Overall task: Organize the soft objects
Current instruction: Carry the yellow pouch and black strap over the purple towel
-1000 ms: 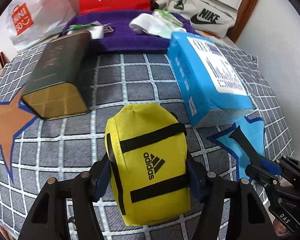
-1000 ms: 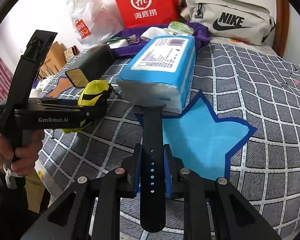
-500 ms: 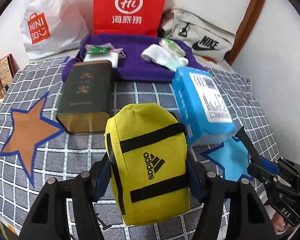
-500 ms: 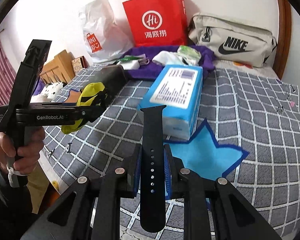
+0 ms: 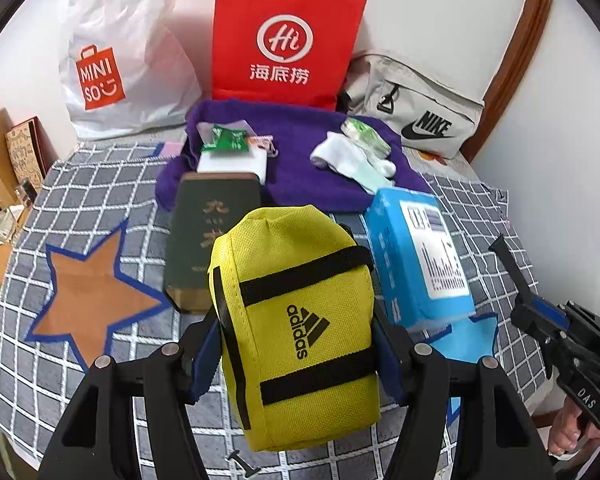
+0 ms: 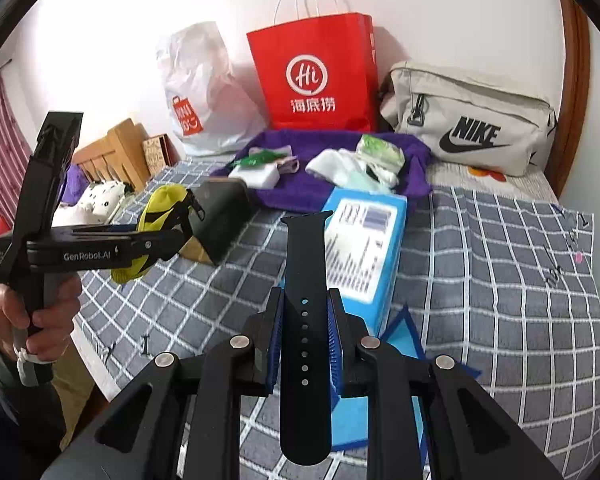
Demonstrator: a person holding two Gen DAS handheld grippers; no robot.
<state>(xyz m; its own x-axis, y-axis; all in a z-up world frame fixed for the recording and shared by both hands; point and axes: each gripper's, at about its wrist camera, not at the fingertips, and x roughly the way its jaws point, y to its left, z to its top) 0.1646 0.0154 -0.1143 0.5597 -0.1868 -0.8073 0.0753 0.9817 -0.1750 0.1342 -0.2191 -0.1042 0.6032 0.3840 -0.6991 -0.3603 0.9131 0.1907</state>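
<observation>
1. Two pairs of tongs each carry a load above the bed: the left tongs (image 5: 300,344) are clamped on the sides of a yellow mesh Adidas pouch with black straps (image 5: 296,320), and the right tongs (image 6: 305,340) are pinched narrow on a black perforated silicone watch strap (image 6: 305,308) that stands upright between the blue pads.
2. Both loads sit in the tongs just as they did a second ago, yet both cameras have risen and pulled back, so more of the room shows.
3. Under the pouch lies the grey checked bedsheet with star patches (image 5: 100,208); the orange star is now seen whole.
4. Just behind the pouch lie a dark green rectangular tin (image 5: 204,240) to its left and a blue wrapped tissue pack (image 5: 416,256) to its right, both where they were.
5. Farther on, a purple towel (image 5: 300,152) bears white socks (image 5: 352,160) and small green packets.
6. At the wall stand a white Miniso plastic bag (image 5: 116,72), a red paper Haidilao bag (image 5: 284,40), its handles now visible, and a beige Nike sling bag (image 5: 420,120).
</observation>
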